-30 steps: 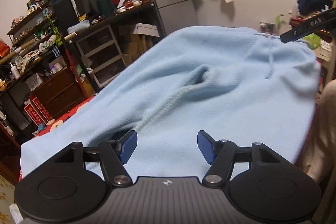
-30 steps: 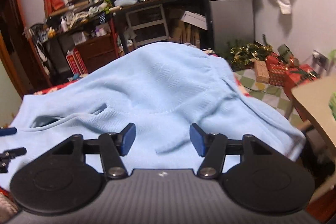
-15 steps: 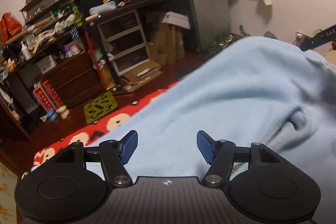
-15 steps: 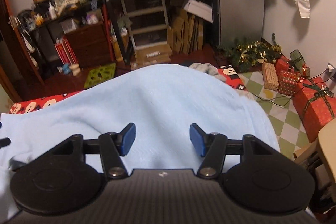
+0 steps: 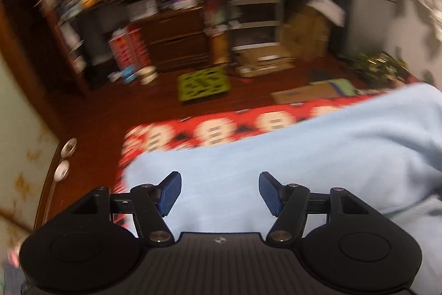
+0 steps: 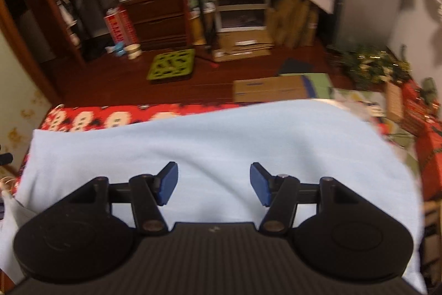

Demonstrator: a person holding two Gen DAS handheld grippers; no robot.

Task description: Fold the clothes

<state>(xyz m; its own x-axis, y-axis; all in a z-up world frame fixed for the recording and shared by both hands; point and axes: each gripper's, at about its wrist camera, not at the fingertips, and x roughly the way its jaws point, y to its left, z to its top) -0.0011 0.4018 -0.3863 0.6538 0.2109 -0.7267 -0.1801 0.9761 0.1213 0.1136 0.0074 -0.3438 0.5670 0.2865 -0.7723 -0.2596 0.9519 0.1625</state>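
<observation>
A light blue fleece garment (image 6: 221, 140) lies spread over a surface covered in a red patterned cloth (image 6: 91, 118). In the right wrist view its far edge runs straight across and it fills the lower half. My right gripper (image 6: 214, 183) hangs open just above its middle, with nothing between the blue pads. In the left wrist view the same garment (image 5: 304, 151) fills the lower right, with its left corner near the red cloth (image 5: 210, 129). My left gripper (image 5: 219, 194) is open over that left part, holding nothing. The left wrist view is motion-blurred.
Beyond the surface is dark red floor with a green mat (image 6: 171, 65), a flattened cardboard box (image 6: 269, 90) and cluttered shelves and drawers (image 6: 157, 15). Tinsel and wrapped gifts (image 6: 420, 107) sit at the right. A wooden edge with round knobs (image 5: 65, 156) lies at the left.
Both grippers have tipped downward and pulled back, so the garment now sits lower and flatter in view. The left camera swung left toward the garment's left corner. Both stayed open.
</observation>
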